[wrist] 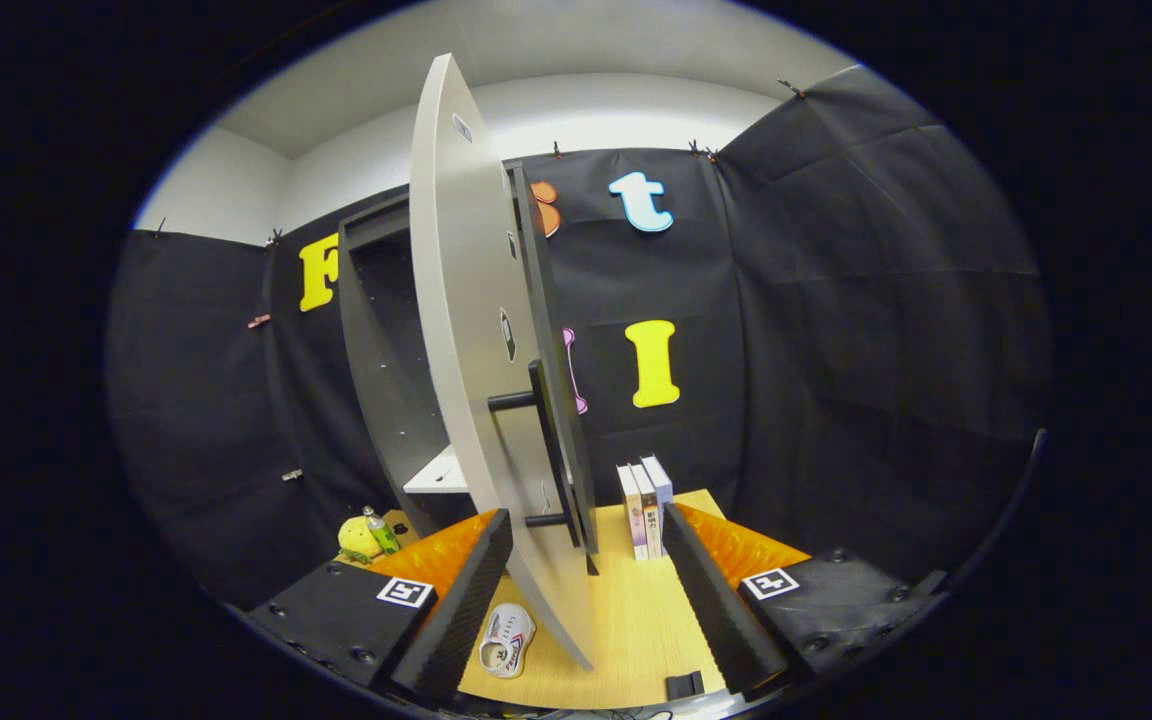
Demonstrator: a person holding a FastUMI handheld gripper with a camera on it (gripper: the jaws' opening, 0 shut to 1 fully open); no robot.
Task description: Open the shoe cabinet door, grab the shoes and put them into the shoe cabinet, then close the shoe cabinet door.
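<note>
The shoe cabinet (376, 350) is a dark grey box standing on the wooden table, and a pale shelf (436, 475) shows inside it. Its light grey door (456, 300) is swung wide open, seen nearly edge-on, and runs down between my fingers. The door's black bar handle (548, 440) sits just ahead of the fingertips, untouched. My gripper (586, 522) is open, with one finger on each side of the door. A white shoe (506, 640) lies on the table below, between the left finger (466, 600) and the door's lower edge.
Three upright books (644, 505) stand on the wooden table (636, 620) just beyond the right finger. A yellow plush toy (358, 538) and a small bottle (381, 530) lie left of the cabinet. A small black block (684, 685) sits at the table's near edge.
</note>
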